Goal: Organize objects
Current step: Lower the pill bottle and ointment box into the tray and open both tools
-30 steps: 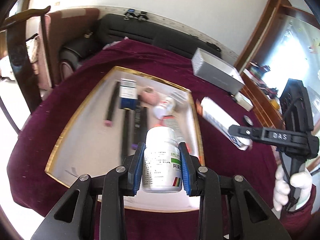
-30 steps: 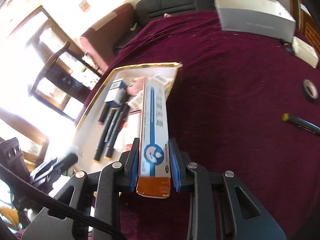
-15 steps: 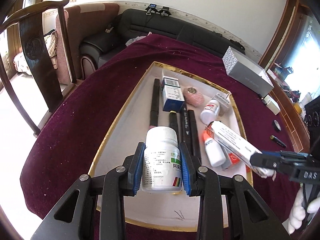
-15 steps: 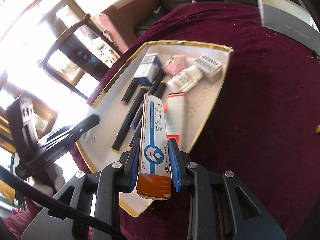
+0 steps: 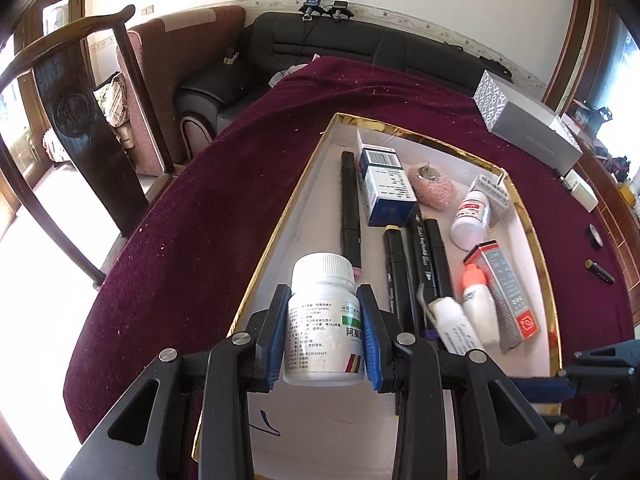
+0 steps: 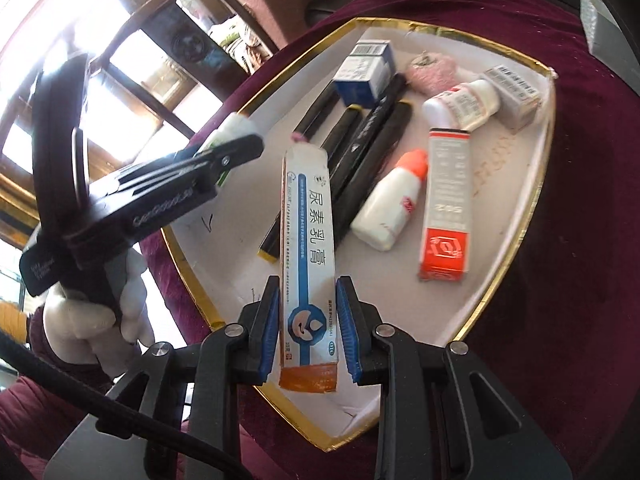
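Observation:
My left gripper (image 5: 322, 334) is shut on a white pill bottle (image 5: 324, 320) and holds it upright above the near left part of a gold-rimmed white tray (image 5: 280, 220). My right gripper (image 6: 307, 330) is shut on a long white-and-blue ointment box (image 6: 307, 240) and holds it over the tray's (image 6: 516, 236) near end; the box's far end shows in the left wrist view (image 5: 452, 324). The left gripper also shows in the right wrist view (image 6: 236, 148). In the tray lie several black markers (image 5: 430, 256), a blue box (image 5: 386, 188), a pink puff (image 5: 434, 186), a small white bottle (image 5: 470, 216), an orange-capped bottle (image 6: 394, 200) and a red-and-grey box (image 6: 446, 204).
The tray sits on a maroon tablecloth (image 5: 208, 216). A grey box (image 5: 524, 128), a small white box (image 5: 582, 190), a tape roll (image 5: 596, 236) and a dark pen (image 5: 600, 272) lie at the far right. A wooden chair (image 5: 80, 120) and black sofa (image 5: 360, 52) stand beyond the table.
Both grippers have swung over the tray, still holding their loads. The ointment box has moved from beside the tray to above its near end, close to the markers.

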Motion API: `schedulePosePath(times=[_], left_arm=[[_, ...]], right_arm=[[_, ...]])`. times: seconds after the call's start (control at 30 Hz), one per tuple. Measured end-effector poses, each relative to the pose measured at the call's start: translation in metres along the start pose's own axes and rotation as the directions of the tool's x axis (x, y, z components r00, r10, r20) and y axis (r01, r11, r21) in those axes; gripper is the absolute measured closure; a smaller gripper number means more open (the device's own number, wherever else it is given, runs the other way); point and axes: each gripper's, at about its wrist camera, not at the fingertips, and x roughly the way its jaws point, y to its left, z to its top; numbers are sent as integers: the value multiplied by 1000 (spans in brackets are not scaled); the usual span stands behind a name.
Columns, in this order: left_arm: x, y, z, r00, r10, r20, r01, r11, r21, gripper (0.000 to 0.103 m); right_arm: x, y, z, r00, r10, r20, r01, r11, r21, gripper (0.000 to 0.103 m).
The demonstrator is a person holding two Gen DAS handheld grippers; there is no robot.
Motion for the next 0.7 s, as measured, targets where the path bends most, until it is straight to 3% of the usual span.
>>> schedulePosePath(times=[0.2,0.7], left_arm=[[9,-3,6,998,65,9,-66,997,45,74],[23,-6,8,996,87,-14,-86,994,67,74]], right_arm=[[19,7,4,999,-14,-32,13,999,-29,77],[40,12,12,998,-32,-49,29,998,-59,75]])
